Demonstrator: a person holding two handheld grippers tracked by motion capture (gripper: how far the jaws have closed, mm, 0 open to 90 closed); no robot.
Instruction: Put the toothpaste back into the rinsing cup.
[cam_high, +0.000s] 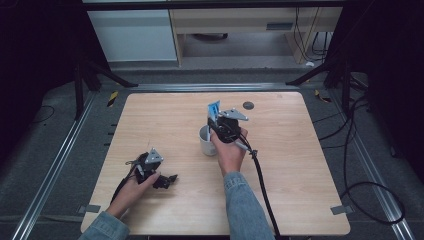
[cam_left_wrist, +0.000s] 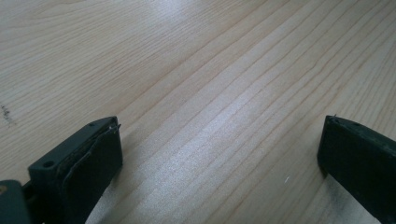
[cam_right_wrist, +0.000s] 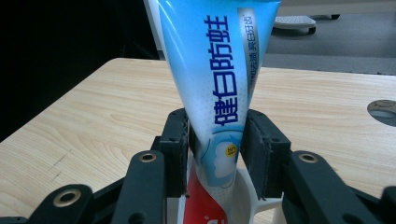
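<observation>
Toothpaste tube (cam_right_wrist: 219, 88): soft tube, blue fading to white, with a red band at its lower end. Large blue Chinese characters run along its length; a grey strip with smaller characters sits beside them, and a small yellow round mark lies near a white cloud-like shape. It stands upright, its lower end inside the cup, its flat wide end uppermost. In the high view it shows as a blue tab (cam_high: 214, 108) above the cup.

Cup (cam_high: 207, 140): white, smooth, round, with a handle visible in your right gripper view (cam_right_wrist: 268, 205). It stands near the middle of the surface.

Right gripper (cam_right_wrist: 215, 149): black, with bolted linkage arms. Its jaws are closed narrowly on the tube, one pad on each side, just above the cup's rim. Your right hand (cam_high: 231, 150) holds it over the cup; a grey three-cornered plate sits on top and a black cable (cam_high: 262, 190) trails back toward you.

Left gripper (cam_left_wrist: 219, 154): black, jaws spread wide with nothing between them, held low over bare wood. In the high view it sits at the near left (cam_high: 159, 177) in your left hand (cam_high: 134, 189), well apart from the cup.

Surface (cam_high: 165, 120): pale wood-grain top with rounded corners and a dark round hole (cam_high: 248, 105) near the far edge.
</observation>
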